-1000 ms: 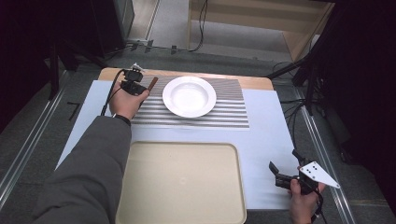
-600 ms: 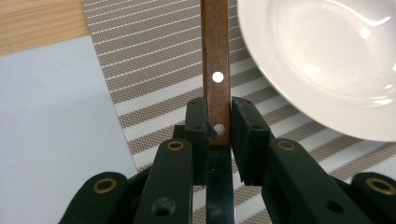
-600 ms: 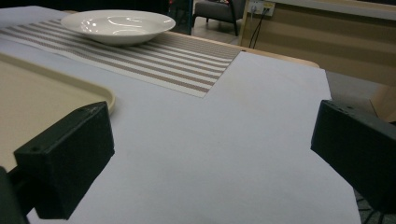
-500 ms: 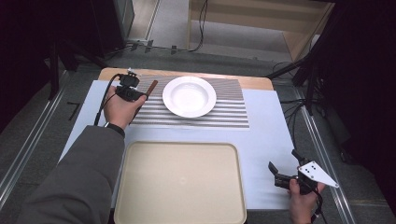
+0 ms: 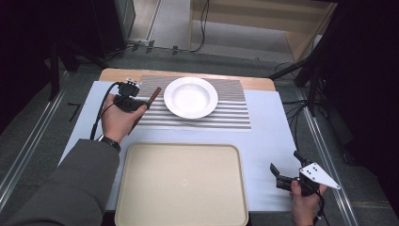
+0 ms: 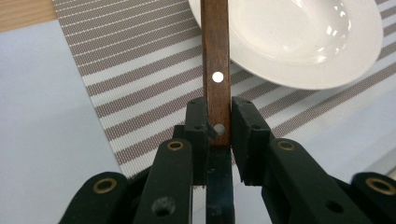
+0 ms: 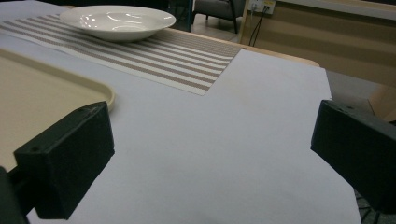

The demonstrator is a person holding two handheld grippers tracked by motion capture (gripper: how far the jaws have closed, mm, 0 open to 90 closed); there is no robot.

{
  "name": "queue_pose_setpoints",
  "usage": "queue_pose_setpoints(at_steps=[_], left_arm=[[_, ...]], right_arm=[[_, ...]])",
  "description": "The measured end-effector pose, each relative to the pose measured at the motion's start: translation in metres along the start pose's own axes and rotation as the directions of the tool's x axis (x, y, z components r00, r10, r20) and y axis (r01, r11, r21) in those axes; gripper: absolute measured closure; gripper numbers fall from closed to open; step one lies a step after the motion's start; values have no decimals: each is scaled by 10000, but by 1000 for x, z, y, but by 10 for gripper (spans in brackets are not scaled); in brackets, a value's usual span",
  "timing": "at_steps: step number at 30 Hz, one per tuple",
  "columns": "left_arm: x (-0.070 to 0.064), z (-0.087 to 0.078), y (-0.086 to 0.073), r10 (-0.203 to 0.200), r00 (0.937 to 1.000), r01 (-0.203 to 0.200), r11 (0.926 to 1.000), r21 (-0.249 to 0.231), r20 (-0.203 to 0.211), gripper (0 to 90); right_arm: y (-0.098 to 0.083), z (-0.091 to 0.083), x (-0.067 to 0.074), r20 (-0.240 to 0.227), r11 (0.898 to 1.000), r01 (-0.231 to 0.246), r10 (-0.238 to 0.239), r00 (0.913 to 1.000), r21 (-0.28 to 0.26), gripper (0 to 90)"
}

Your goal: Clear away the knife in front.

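Right claw is resting wide open and empty near the desk's front edge, beside the tray. Farther off, left claw is clamping a wooden-handled utensil above the striped mat, just beside the white bowl.

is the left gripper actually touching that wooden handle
Touching. In the left gripper view the left gripper has both jaws pressed against the sides of the wooden handle, with no gap at either pad.
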State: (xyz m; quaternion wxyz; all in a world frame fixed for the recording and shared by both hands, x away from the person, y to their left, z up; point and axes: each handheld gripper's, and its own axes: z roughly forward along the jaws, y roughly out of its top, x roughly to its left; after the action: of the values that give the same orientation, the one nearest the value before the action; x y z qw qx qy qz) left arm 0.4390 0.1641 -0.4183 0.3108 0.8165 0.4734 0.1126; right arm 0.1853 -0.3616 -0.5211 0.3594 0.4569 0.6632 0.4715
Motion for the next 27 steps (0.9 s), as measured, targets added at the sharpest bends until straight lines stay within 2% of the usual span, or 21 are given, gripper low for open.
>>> queue_pose_setpoints(at_steps=[16, 20, 27], left_arm=[[-17, -18, -38, 79, 9992, -73, 9999, -157, 390, 770], [-25, -23, -46, 352, 9989, -349, 9993, -113, 299, 769], [-34, -28, -60, 383, 9979, -372, 9991, -227, 521, 769]], right_arm=[[0, 1, 0, 14, 10000, 95, -95, 10000, 7, 0], [0, 1, 0, 24, 10000, 92, -92, 10000, 29, 0], [0, 1, 0, 16, 9999, 111, -111, 9999, 20, 0]])
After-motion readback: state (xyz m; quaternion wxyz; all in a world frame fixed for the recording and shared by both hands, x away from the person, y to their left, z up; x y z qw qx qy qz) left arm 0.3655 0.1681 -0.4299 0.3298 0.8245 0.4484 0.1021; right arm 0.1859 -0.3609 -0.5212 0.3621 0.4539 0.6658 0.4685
